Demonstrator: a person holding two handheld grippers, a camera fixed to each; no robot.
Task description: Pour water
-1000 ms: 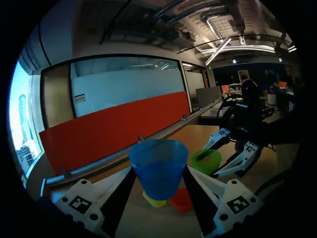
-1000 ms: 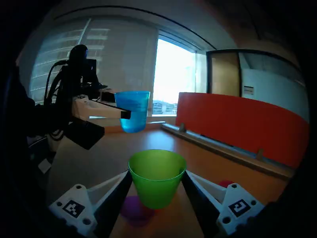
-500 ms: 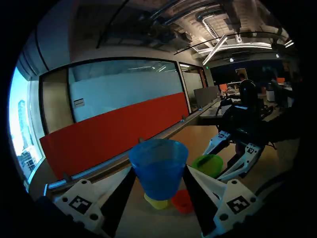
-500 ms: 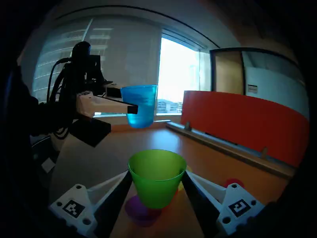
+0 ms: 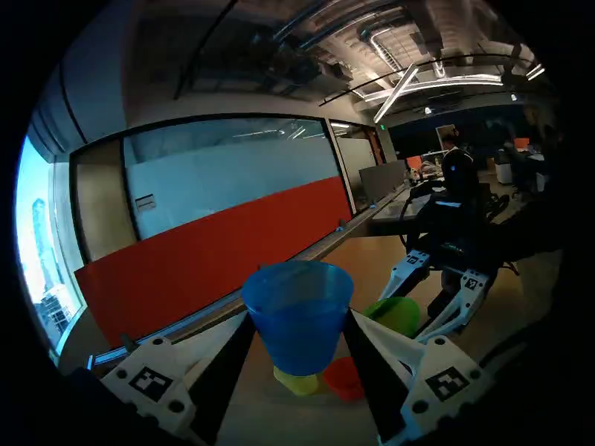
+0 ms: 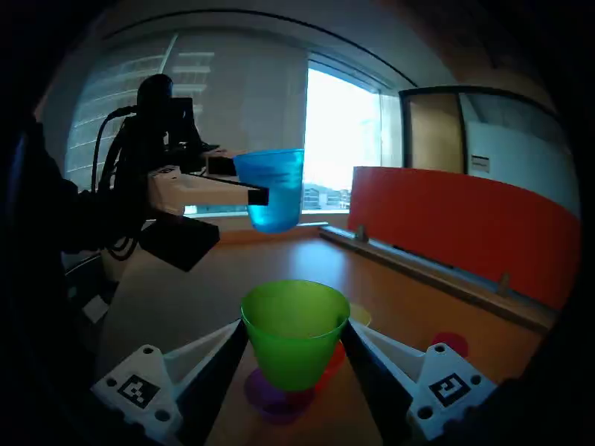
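My left gripper (image 5: 297, 327) is shut on a blue translucent cup (image 5: 298, 315) holding water, upright and raised above the table. In the right gripper view the same blue cup (image 6: 275, 188) hangs up and to the left, gripped by the left gripper (image 6: 256, 195). My right gripper (image 6: 295, 338) is shut on a green cup (image 6: 295, 331), upright and lower than the blue one. The left gripper view shows that green cup (image 5: 394, 315) to the right, held between the right gripper's white fingers (image 5: 461, 297).
Small yellow (image 5: 297, 382) and red (image 5: 343, 377) cups stand on the wooden table (image 6: 223, 282) below the blue cup. A purple cup (image 6: 269, 386) and a pink one (image 6: 450, 344) lie near the green cup. An orange partition (image 5: 216, 253) borders the table's far edge.
The blue cup has risen and drawn closer to the green cup, drifting right in the right gripper view. The green cup sits lower and farther right in the left gripper view.
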